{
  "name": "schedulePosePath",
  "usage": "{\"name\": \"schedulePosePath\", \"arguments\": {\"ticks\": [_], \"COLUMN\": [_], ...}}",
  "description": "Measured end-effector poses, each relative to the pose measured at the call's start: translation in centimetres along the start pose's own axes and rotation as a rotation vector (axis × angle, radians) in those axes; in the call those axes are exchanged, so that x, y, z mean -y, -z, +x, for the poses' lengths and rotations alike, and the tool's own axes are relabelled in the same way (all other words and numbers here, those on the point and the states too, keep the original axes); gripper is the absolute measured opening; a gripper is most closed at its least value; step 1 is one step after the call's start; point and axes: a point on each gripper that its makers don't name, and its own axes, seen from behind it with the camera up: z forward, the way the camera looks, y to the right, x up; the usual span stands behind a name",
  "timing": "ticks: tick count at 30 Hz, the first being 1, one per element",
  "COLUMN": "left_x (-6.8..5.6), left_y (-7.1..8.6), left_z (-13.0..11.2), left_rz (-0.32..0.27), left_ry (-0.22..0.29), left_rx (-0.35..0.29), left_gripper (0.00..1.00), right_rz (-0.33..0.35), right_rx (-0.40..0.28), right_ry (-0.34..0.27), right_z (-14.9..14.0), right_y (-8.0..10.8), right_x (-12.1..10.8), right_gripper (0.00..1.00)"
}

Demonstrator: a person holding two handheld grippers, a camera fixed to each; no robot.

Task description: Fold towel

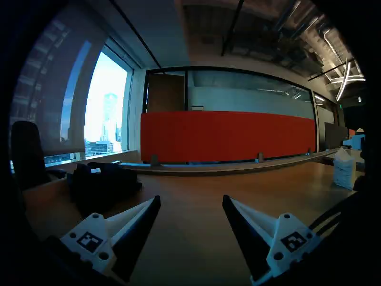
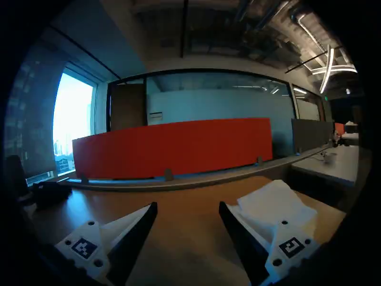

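Note:
A stack of white folded towels [image 2: 276,202] lies on the wooden table [image 2: 185,229], just beyond my right gripper's right finger and apart from it. In the left gripper view the same white towels [image 1: 344,169] stand near the table's right edge, well away from the fingers. My left gripper [image 1: 190,197] is open above bare tabletop [image 1: 190,224] with nothing between its fingers. My right gripper [image 2: 187,204] is open too, and its gap holds nothing.
A dark bundle [image 1: 100,183] sits on the table at the left, seen farther off as a dark shape [image 2: 47,193] in the right gripper view. A red partition [image 1: 228,136] runs along the table's far edge. A dark chair [image 1: 26,152] stands by the window.

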Motion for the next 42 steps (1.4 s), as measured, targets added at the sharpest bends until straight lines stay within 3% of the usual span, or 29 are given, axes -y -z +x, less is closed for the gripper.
{"name": "schedulePosePath", "arguments": {"ticks": [9,21,30,42], "left_x": [0.0,0.0,0.0,0.0], "left_y": [0.0,0.0,0.0,0.0], "left_z": [-0.1,-0.1,-0.1,-0.1], "left_rz": [0.000,0.000,0.000,0.000], "left_ry": [0.000,0.000,0.000,0.000], "left_rx": [0.000,0.000,0.000,-0.001], "left_gripper": [0.97,0.97,0.97,0.96], "right_rz": [0.008,0.035,0.037,0.041], "right_rx": [0.012,-0.012,-0.031,-0.032], "right_ry": [0.026,0.041,0.091,0.102], "right_z": [-3.2,-5.1,-5.4,-5.1], "right_y": [0.4,0.4,0.6,1.0], "right_x": [-0.6,-0.6,-0.8,0.0], "right_gripper": [1.00,1.00,1.00,1.00]}}
